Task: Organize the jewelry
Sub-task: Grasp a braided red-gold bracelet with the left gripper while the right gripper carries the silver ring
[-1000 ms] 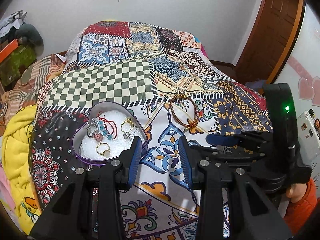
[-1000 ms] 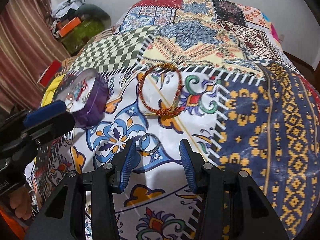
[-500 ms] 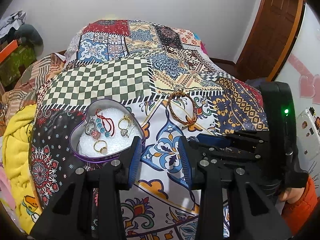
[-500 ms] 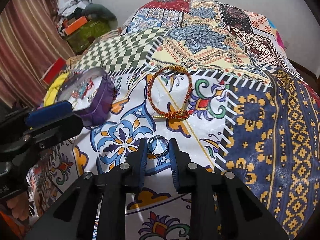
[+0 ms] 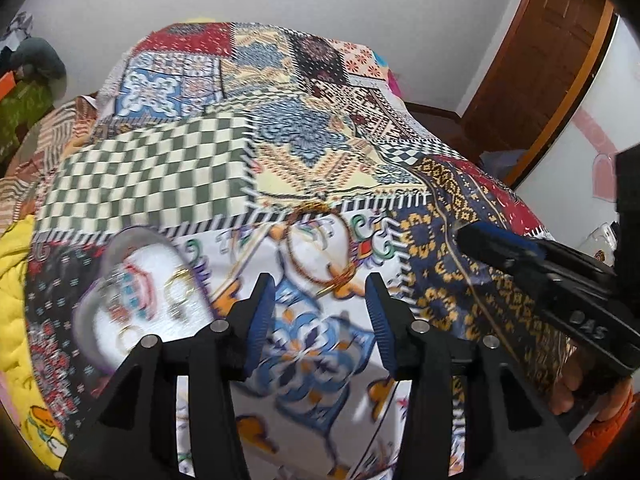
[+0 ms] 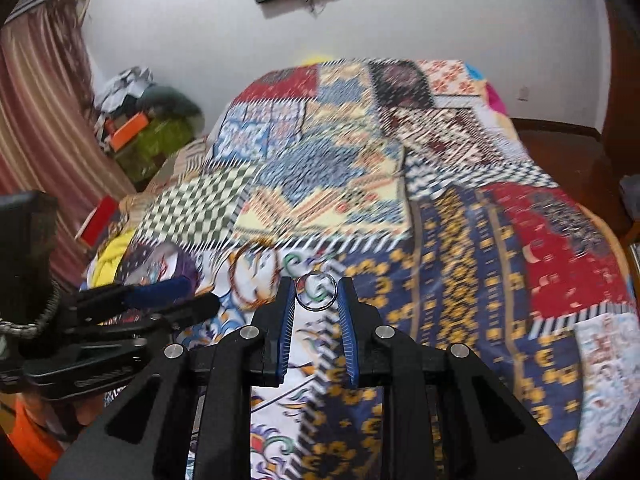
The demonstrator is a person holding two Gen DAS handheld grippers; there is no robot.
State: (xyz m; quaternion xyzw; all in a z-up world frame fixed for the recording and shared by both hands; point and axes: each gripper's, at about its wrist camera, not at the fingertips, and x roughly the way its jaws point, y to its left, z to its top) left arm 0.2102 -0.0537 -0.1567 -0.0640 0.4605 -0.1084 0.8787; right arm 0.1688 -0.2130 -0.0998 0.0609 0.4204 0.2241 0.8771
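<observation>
My right gripper is shut on a thin silver ring and holds it above the patchwork bedspread. A heart-shaped purple box with white lining holds several rings and beaded pieces; it lies left of my left gripper, which is open and empty above the bedspread. A red-and-gold braided bracelet lies on the cloth beyond the left fingertips, and shows in the right wrist view left of the held ring. The box also shows there, partly hidden by the left gripper.
The patchwork bedspread covers the whole bed. A yellow blanket lies at the left edge. A wooden door stands at the right. Striped curtains and a pile of clutter stand on the left.
My right gripper shut on the silver ring and lifted it off the cloth. My left gripper shifted right, so the box now sits further to its left.
</observation>
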